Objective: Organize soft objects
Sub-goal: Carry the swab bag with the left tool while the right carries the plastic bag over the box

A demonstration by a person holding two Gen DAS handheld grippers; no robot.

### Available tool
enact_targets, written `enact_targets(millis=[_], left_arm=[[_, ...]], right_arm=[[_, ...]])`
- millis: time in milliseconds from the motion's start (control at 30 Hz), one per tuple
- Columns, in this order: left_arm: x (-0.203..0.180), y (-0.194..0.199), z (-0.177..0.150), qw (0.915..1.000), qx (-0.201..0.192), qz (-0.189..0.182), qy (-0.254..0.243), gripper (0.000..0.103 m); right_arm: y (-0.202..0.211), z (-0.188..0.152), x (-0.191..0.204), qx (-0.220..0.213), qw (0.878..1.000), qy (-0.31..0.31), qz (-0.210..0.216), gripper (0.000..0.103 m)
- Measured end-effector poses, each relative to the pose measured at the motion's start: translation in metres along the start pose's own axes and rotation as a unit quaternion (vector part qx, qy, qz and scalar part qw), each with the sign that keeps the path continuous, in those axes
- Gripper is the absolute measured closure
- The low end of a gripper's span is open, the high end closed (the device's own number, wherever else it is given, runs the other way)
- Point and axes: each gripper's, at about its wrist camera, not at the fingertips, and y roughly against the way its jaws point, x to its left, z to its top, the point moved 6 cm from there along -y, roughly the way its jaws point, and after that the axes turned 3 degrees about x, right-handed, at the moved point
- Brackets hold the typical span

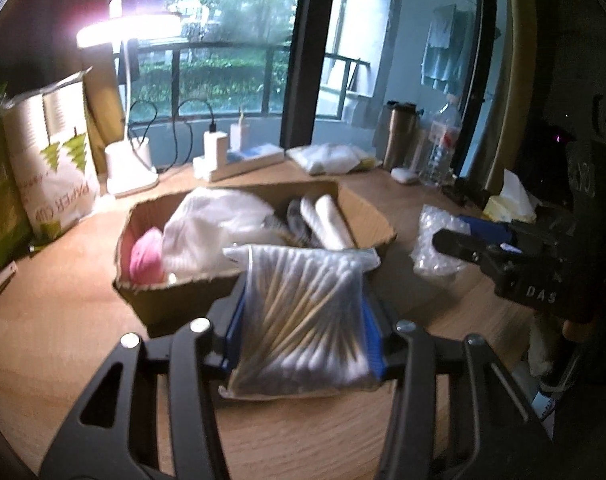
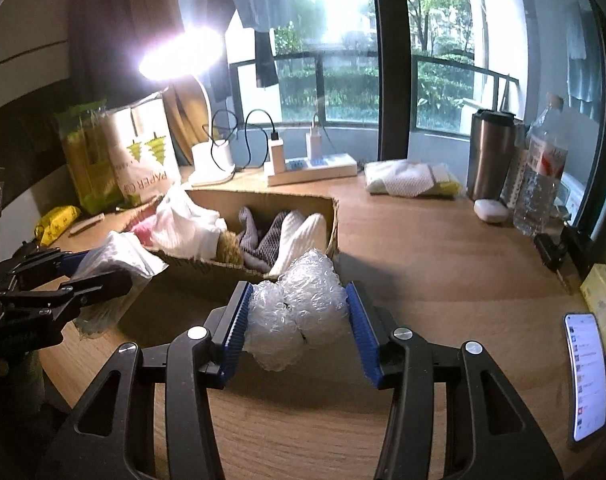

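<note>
My left gripper (image 1: 303, 320) is shut on a clear bag of cotton swabs (image 1: 303, 312) and holds it above the table, just in front of an open cardboard box (image 1: 175, 292). The box holds a pink cloth (image 1: 145, 258), a white bag (image 1: 215, 228) and socks (image 2: 279, 240). My right gripper (image 2: 297, 320) is shut on a wad of bubble wrap (image 2: 299, 304), near the box's front right corner (image 2: 331, 240). The left gripper and its bag (image 2: 111, 264) show at the left of the right wrist view. The right gripper (image 1: 463, 248) shows in the left wrist view.
A lit desk lamp (image 1: 131, 172), a paper cup pack (image 1: 55, 160), a power strip with chargers (image 2: 311, 168), folded cloths (image 2: 411, 180), a steel tumbler (image 2: 489, 152), a water bottle (image 2: 543, 176) and a phone (image 2: 587, 376) surround the box on the wooden table (image 2: 443, 264).
</note>
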Motion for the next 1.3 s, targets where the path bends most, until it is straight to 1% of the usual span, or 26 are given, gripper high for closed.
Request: enact_targets(millis=[367, 767, 1133, 1300], left_arm=[[-0.015, -0.016, 0.032, 0.9997, -0.023, 0.000, -0.003, 0.054], [-0.017, -0.042, 0.054, 0.9995, -0.031, 0.004, 0.005, 0.054], [-0.011, -0.070, 0.062, 0.9995, -0.023, 0.000, 0.020, 0.054], [-0.008, -0.085, 0.062, 0.9996, -0.011, -0.003, 0.024, 0.054]], right_arm=[[0.000, 0.017, -0.014, -0.020, 1.000, 0.006, 0.011, 0.052], [-0.011, 0.032, -0.026, -0.027, 0.999, 0.007, 0.024, 0.052], [-0.024, 0.044, -0.028, -0.023, 0.999, 0.013, 0.030, 0.052], [-0.036, 0.049, -0.025, -0.017, 0.999, 0.016, 0.036, 0.052]])
